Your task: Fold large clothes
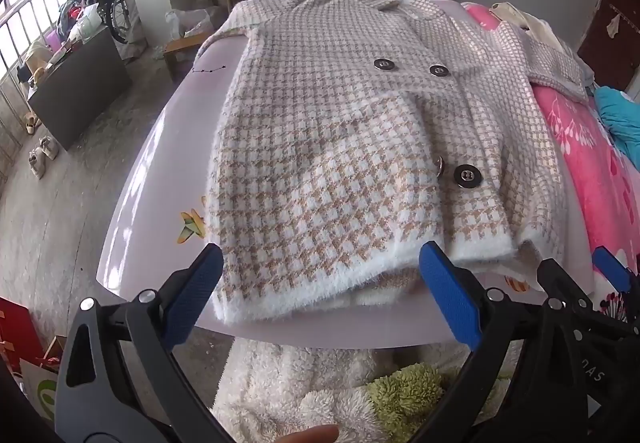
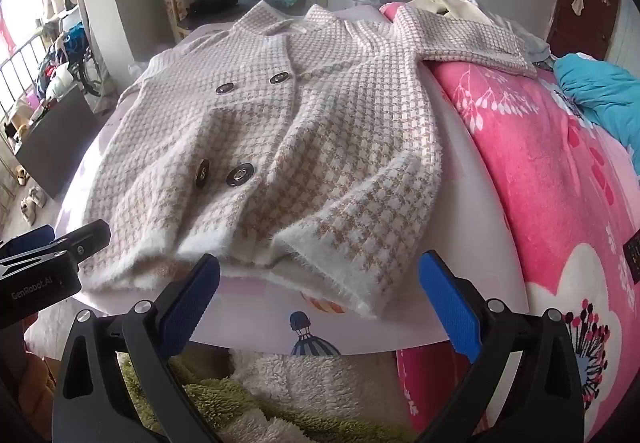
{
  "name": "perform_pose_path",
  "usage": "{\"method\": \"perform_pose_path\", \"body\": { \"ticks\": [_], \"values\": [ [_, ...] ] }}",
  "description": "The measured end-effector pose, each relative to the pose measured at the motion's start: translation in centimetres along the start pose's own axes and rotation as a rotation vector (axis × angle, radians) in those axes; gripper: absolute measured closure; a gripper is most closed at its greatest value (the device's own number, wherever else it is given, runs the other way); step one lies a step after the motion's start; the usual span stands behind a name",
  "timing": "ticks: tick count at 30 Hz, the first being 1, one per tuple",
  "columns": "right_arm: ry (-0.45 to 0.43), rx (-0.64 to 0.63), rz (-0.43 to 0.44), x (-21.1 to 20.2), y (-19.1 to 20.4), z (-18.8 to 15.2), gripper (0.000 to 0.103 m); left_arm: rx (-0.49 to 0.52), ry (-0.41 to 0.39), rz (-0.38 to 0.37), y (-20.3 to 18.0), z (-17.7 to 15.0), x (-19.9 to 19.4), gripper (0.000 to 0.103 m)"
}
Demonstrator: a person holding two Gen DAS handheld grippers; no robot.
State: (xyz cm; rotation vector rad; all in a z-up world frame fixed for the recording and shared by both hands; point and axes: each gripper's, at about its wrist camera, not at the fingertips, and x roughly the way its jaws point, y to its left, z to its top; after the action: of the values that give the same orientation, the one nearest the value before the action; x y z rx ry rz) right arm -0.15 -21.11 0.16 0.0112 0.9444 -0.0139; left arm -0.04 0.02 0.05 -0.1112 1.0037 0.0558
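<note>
Both grippers tilt steeply down, side by side, over the coat's [image 1: 320, 147] six-o'clock hem. The left gripper [image 1: 320, 297] and the right gripper [image 2: 320, 297] gape wide, holding nothing.

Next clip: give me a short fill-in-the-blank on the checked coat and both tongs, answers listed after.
1. The checked coat lies spread on the pale board with ____ dark buttons showing.
2. Both the left tongs and the right tongs stand ____, holding nothing.
3. One sleeve reaches onto the ____ blanket.
4. The blue pads hover near the coat's ____ edge.

Missing words: four; open; pink; bottom
</note>
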Motion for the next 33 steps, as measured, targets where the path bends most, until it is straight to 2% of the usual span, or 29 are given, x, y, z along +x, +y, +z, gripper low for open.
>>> {"method": "perform_pose_path", "body": {
  "ticks": [33],
  "values": [
    [0.001,-0.005,-0.014,-0.16,0.14,0.17,0.006,-0.001,0.005,0.0,0.2,-0.04,-0.35,0.008]
  ]
}}
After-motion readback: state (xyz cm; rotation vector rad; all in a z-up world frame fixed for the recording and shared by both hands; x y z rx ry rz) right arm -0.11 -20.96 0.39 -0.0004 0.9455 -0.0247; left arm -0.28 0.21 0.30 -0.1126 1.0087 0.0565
